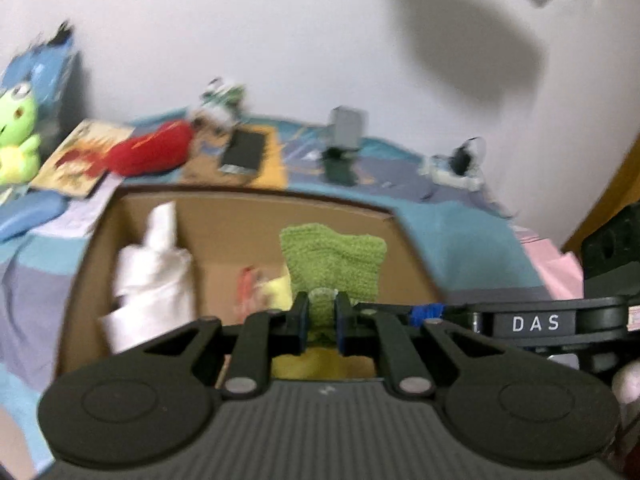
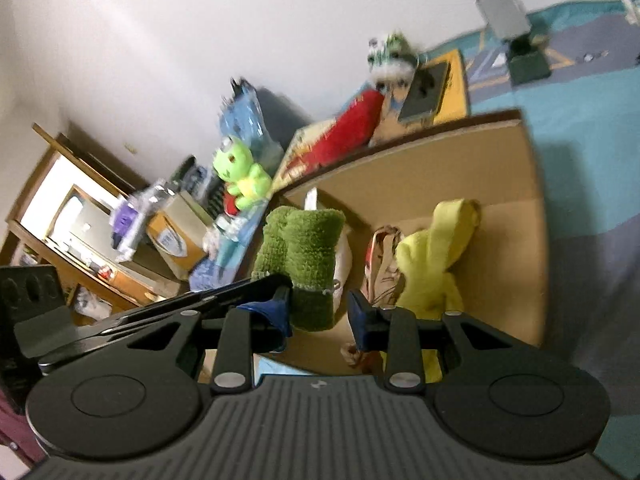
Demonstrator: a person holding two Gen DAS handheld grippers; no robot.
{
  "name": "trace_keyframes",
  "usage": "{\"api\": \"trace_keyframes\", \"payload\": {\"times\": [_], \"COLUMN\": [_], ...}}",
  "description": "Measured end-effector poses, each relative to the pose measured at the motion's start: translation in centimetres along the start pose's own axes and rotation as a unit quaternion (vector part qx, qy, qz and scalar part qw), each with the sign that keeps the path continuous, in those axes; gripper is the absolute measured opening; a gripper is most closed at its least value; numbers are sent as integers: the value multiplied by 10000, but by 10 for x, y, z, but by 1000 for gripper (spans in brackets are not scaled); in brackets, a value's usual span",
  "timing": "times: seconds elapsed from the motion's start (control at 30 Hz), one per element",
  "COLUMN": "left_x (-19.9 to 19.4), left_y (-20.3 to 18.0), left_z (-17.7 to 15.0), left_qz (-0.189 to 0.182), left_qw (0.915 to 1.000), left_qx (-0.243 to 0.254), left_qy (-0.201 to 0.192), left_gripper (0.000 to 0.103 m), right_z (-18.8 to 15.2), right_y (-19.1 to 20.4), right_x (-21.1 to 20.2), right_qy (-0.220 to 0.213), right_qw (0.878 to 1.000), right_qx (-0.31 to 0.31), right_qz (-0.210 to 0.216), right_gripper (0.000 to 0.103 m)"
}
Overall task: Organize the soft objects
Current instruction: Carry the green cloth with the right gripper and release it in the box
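Observation:
My left gripper point(image 1: 322, 320) is shut on a green knitted cloth point(image 1: 332, 256), which hangs over an open cardboard box point(image 1: 248, 196). Inside the box lie a white cloth point(image 1: 152, 272), a yellow soft item point(image 1: 280, 288) and a pinkish patterned piece point(image 1: 248, 288). In the right wrist view the green cloth point(image 2: 304, 248) dangles from the left gripper point(image 2: 284, 282), which reaches in from the left. My right gripper point(image 2: 320, 316) is open; the cloth's lower end brushes its left pad and stands apart from the right pad. A yellow plush point(image 2: 436, 252) lies in the box point(image 2: 420, 152).
The box sits on a bed with a blue patterned cover point(image 1: 460, 232). Behind it lie a red plush point(image 1: 152, 152), a green frog plush point(image 1: 16, 132), a picture book point(image 1: 76, 156), a dark tablet point(image 1: 244, 152) and a grey device on a stand point(image 1: 344, 136). A cluttered wooden shelf point(image 2: 60, 220) stands at the left.

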State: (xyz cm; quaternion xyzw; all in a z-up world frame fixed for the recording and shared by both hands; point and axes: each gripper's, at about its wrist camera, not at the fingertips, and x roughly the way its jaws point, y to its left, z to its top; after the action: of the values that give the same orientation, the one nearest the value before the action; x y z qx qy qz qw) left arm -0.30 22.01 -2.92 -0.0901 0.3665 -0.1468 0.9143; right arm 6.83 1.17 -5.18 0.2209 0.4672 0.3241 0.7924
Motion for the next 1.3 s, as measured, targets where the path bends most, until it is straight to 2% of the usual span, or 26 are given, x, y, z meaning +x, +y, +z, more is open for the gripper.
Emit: {"api": "trace_keyframes", "payload": {"times": [0.2, 0.33, 0.4, 0.43, 0.47, 0.67, 0.97, 1.3], "left_x": [33, 51, 53, 51, 50, 47, 30, 2], "left_y": [53, 74, 78, 78, 78, 74, 37, -8], "left_z": [-6, -12, -14, -15, -15, -13, -10, -21], "left_qz": [432, 605, 686, 690, 693, 726, 1232, 1841], "left_qw": [9975, 9938, 9928, 9928, 9929, 9922, 9885, 9811], "left_qx": [-193, -278, -267, -244, -225, -152, 121, 125], "left_qy": [523, 893, 947, 947, 945, 1006, 873, 589], "left_gripper": [10, 14, 27, 39, 46, 47, 47, 47], "right_z": [-8, -12, -13, -14, -14, -18, -20, -30], "right_y": [5, 3, 3, 3, 3, 3, 6, 6], "right_x": [61, 75, 74, 72, 70, 52, 21, -20], "right_qy": [412, 539, 531, 512, 492, 354, 149, 138], "right_qw": [9984, 9965, 9963, 9962, 9961, 9962, 9982, 9994], "right_qx": [12, 136, 196, 204, 219, 296, 163, -185], "right_qz": [-376, -619, -648, -668, -697, -735, -559, -247], "right_gripper": [16, 16, 16, 16, 16, 16, 16, 16]}}
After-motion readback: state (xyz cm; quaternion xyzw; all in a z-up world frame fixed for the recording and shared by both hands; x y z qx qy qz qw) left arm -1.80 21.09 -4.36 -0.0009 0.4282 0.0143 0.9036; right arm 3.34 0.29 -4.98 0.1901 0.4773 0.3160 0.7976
